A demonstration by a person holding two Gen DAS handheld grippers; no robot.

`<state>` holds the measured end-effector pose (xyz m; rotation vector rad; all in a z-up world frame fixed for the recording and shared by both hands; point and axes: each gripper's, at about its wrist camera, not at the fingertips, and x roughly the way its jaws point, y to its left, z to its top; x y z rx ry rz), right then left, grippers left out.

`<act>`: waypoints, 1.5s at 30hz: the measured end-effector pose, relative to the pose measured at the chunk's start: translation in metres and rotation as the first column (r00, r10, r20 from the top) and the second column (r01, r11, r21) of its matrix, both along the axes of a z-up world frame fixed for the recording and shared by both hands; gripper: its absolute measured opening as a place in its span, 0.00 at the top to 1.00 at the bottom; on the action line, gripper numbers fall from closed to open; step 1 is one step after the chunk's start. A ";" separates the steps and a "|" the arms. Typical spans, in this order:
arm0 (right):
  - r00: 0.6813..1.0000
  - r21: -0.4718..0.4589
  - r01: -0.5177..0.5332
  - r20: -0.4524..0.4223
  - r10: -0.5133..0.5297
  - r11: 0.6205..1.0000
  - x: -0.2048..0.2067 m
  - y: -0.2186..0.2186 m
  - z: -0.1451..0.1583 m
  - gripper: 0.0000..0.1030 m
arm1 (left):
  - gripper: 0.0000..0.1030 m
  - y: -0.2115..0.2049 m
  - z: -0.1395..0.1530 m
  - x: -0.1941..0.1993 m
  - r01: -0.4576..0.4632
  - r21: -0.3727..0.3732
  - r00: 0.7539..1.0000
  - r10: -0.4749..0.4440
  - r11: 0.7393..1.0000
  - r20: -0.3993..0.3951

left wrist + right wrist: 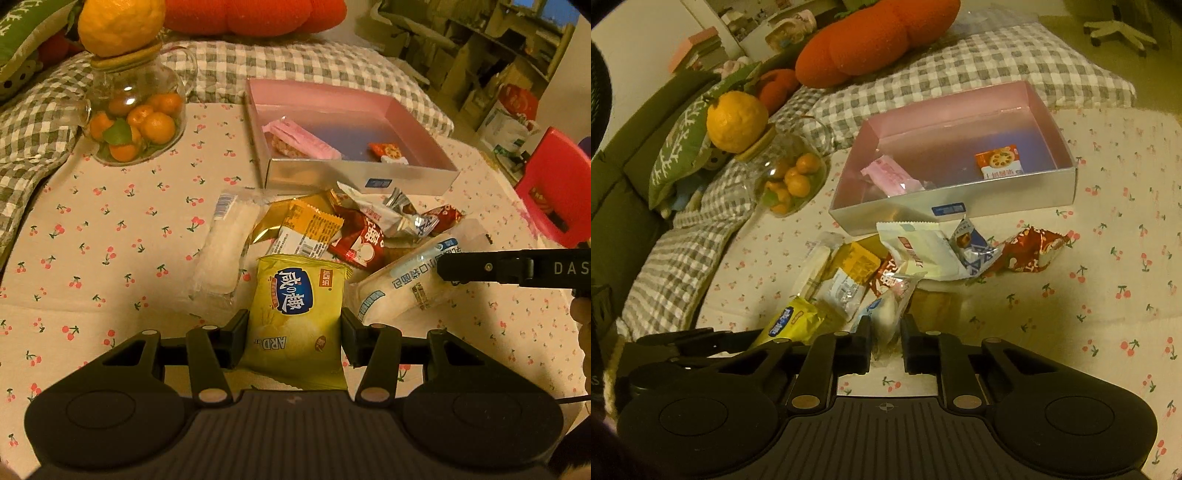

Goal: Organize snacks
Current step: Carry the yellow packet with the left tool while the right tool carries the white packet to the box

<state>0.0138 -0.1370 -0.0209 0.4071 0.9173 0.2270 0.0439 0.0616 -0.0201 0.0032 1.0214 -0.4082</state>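
My left gripper point(294, 334) is shut on a yellow-green cracker packet point(297, 314), which also shows in the right wrist view point(792, 319). My right gripper point(885, 345) is shut on the end of a long white bread packet point(891, 314); that packet point(402, 282) lies right of the yellow one, with the right gripper point(443, 267) over it. A pile of snacks point(354, 225) lies in front of a silver box with a pink inside point(362, 177). The box point(960, 199) holds a pink packet point(892, 177) and a small orange packet point(999, 162).
A glass jar of small oranges point(136, 122) with a large orange on its lid stands at the back left. A clear-wrapped white snack point(225, 251) lies left of the pile. A checked blanket point(295, 62) and red cushion point(879, 37) lie behind. A red chair point(557, 195) stands at right.
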 end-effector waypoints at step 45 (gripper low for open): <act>0.936 0.244 0.276 0.152 -0.318 0.929 0.059 -0.096 0.019 0.85 | 0.54 -0.049 0.028 0.058 -0.104 -0.107 0.985 0.117 0.989 0.127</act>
